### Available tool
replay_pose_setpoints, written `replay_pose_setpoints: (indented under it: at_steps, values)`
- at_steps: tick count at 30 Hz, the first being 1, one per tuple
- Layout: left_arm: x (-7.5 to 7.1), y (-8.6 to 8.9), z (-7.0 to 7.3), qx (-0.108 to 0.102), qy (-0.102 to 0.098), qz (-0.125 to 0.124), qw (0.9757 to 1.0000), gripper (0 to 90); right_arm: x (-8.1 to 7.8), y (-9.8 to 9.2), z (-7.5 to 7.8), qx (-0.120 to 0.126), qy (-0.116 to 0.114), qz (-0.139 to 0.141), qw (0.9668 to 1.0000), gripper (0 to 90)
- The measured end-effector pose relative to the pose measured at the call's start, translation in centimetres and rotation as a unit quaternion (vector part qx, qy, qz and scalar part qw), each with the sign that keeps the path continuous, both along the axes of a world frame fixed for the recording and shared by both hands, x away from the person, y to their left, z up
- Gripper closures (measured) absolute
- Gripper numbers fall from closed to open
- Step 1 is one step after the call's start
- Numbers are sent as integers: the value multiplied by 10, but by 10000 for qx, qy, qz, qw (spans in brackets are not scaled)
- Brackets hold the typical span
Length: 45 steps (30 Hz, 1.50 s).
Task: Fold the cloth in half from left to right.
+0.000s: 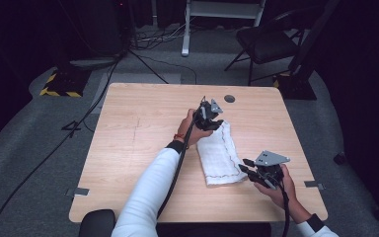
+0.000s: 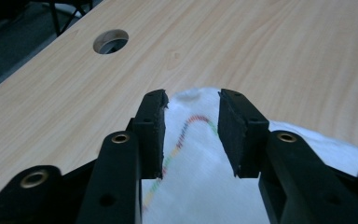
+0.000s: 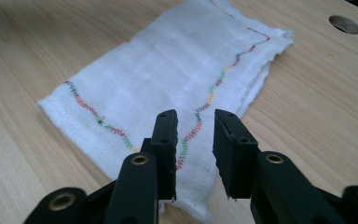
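Note:
A folded white cloth with a wavy multicoloured stitch line lies on the wooden table, right of centre. My left gripper is at the cloth's far end. In the left gripper view its jaws stand apart, with the cloth lying between and below them and not pinched. My right gripper is at the cloth's near right edge. In the right gripper view its jaws are apart just above the cloth's near edge, clear of the fabric.
A round hole is set in the tabletop beyond the left gripper, near the far edge. On the floor behind the table are a black chair, cables and a yellow-and-black stand base.

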<state>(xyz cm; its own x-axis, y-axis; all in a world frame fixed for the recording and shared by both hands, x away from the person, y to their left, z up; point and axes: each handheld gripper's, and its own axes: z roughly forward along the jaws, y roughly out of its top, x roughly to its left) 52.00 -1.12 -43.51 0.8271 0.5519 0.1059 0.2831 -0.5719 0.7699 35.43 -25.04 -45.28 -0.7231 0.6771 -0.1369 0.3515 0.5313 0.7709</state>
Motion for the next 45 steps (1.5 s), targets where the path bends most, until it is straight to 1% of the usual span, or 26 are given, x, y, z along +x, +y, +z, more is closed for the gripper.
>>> replay_pose_setpoints:
  at_steps: [3, 5, 7, 9, 11, 12, 14, 16, 17, 19, 21, 22, 23, 25, 26, 27, 28, 31, 33, 36, 38, 42, 45]
  values:
    - [-14, 14, 0, -131, 81, 50, 9999, 480, 4, -4, -1, -12, 12, -66, 10000, 661]
    - [-25, 22, -3, -156, 156, 15, 9998, 419, 7, -6, -2, -90, 46, -76, 9999, 651]
    - [-35, 27, -9, -169, 291, -97, 9994, 361, 11, -9, -5, -145, 124, -94, 9998, 635]
    - [-46, 28, -16, -99, 399, -191, 9990, 330, 15, -13, -9, -216, 189, -104, 9995, 622]
    - [-58, 28, -22, 5, 481, -388, 9981, 307, 19, -17, -12, -260, 253, -90, 9993, 613]
    - [-64, 26, -26, 38, 516, -446, 9977, 306, 20, -18, -14, -267, 304, -104, 9991, 608]
    - [-75, 24, -32, 151, 624, -668, 9957, 295, 22, -20, -17, -265, 398, -26, 9989, 597]
    - [-87, 20, -37, 314, 670, -834, 9938, 283, 23, -20, -19, -323, 437, 25, 9985, 590]
    - [-92, 18, -39, 335, 732, -900, 9927, 283, 24, -19, -20, -324, 491, 95, 9982, 586]
    - [-101, 16, -44, 444, 752, -1017, 9910, 283, 24, -16, -23, -475, 538, 177, 9973, 577]
    - [-109, 15, -48, 580, 728, -1083, 9898, 269, 24, -14, -26, -554, 587, 273, 9964, 572]
    - [-112, 15, -50, 624, 716, -1089, 9895, 269, 24, -13, -28, -580, 602, 286, 9961, 570]
    - [-113, 16, -51, 611, 712, -1067, 9899, 271, 24, -12, -29, -615, 609, 298, 9958, 569]
    - [-114, 20, -52, 517, 747, -1029, 9905, 278, 24, -11, -30, -581, 652, 337, 9956, 567]
    - [-115, 21, -53, 552, 792, -1010, 9902, 280, 24, -11, -31, -597, 685, 329, 9953, 566]
    - [-115, 23, -54, 540, 783, -1007, 9904, 281, 25, -11, -32, -592, 719, 331, 9951, 569]
    - [-116, 24, -55, 506, 781, -973, 9909, 283, 25, -11, -33, -556, 726, 336, 9952, 570]
    - [-119, 25, -56, 551, 731, -948, 9913, 286, 25, -11, -33, -511, 774, 378, 9950, 582]
    - [-121, 27, -56, 578, 754, -973, 9907, 294, 24, -11, -33, -456, 824, 409, 9947, 593]
    - [-123, 31, -57, 535, 799, -987, 9905, 298, 20, -8, -34, -429, 861, 495, 9941, 602]
    - [-125, 34, -57, 549, 804, -1010, 9901, 298, 17, -5, -33, -407, 920, 541, 9935, 607]
    - [-133, 42, -57, 534, 815, -1046, 9897, 300, 9, 1, -34, -375, 966, 670, 9924, 608]
    - [-140, 48, -57, 527, 803, -1044, 9899, 300, 4, 5, -34, -351, 990, 721, 9919, 606]
